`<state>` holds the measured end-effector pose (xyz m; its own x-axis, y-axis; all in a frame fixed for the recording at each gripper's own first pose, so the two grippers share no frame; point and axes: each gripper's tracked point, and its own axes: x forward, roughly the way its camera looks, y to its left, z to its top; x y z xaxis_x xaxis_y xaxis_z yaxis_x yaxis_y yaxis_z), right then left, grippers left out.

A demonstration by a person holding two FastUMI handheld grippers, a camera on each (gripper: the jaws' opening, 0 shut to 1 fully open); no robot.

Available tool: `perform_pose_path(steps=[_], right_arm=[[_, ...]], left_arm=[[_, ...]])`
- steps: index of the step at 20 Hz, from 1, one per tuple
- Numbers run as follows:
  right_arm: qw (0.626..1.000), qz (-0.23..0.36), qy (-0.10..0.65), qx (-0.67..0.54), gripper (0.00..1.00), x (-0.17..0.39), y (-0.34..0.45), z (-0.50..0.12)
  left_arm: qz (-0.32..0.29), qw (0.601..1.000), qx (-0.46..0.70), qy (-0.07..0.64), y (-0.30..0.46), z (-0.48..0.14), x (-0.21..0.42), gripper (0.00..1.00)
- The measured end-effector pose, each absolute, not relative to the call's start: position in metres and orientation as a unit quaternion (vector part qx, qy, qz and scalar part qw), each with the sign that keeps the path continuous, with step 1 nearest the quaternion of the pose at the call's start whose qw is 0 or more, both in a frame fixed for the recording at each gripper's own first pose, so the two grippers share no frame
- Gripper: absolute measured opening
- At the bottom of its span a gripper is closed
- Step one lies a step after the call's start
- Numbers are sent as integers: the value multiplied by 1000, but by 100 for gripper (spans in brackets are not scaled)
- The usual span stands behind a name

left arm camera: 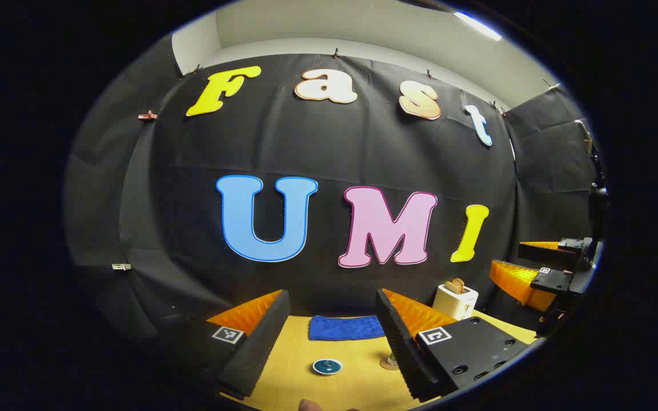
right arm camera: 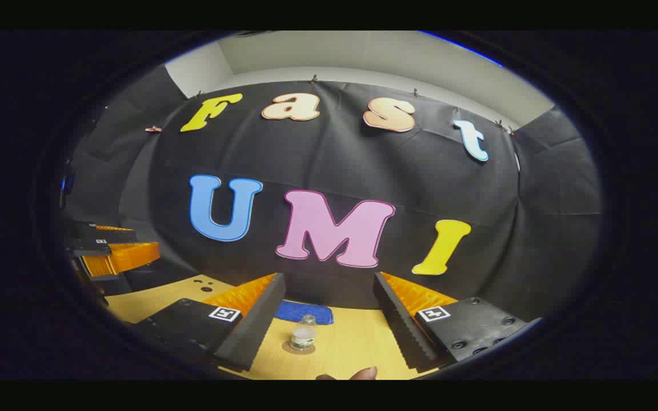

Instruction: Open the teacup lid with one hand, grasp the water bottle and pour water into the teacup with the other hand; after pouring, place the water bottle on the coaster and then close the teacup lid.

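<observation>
In the left gripper view my left gripper (left arm camera: 332,297) is open above the wooden table (left arm camera: 357,382). Low between its fingers stands the teacup (left arm camera: 327,366), small, with a dark blue-green lid on it. A brownish coaster (left arm camera: 389,363) peeks out beside the right-hand finger. In the right gripper view my right gripper (right arm camera: 329,279) is open too. The clear water bottle (right arm camera: 303,334) stands upright on the coaster (right arm camera: 298,349), ahead of the fingers and apart from them. Each gripper also shows off to the side in the other's view, with its jaws apart.
A blue cloth (left arm camera: 346,327) lies at the back of the table by the wall, also seen as the cloth (right arm camera: 303,311) behind the bottle. A white toaster (left arm camera: 455,299) with bread in it stands at the back right. A person's fingertip (right arm camera: 363,374) shows at the bottom edge.
</observation>
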<state>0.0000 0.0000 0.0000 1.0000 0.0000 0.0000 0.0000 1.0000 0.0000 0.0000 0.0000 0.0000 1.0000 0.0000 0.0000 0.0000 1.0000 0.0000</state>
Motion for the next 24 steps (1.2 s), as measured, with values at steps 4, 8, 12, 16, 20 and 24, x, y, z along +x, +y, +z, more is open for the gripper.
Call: perform_pose_path(steps=[4, 8, 12, 16, 20, 24], right_arm=[[1000, 0, 4, 3, 96, 3, 2, -2], [1000, 3, 10, 8, 96, 7, 3, -9], [1000, 0, 19, 25, 96, 10, 2, -15], [1000, 0, 19, 23, 96, 11, 1, -16], [999, 13, 26, 27, 96, 19, 7, -30], [999, 22, 40, 27, 96, 36, 14, -70]], left_arm=[[-3, 1000, -3, 2, 0, -2, 5, 95], [-4, 1000, 2, 4, 1, -4, 9, 95], [-6, 1000, 4, 7, 2, -7, 11, 95], [-9, 1000, 8, 7, -1, -8, 15, 95], [-13, 1000, 7, 13, -5, -22, 25, 95], [-15, 999, 6, 30, -8, -63, 47, 95]])
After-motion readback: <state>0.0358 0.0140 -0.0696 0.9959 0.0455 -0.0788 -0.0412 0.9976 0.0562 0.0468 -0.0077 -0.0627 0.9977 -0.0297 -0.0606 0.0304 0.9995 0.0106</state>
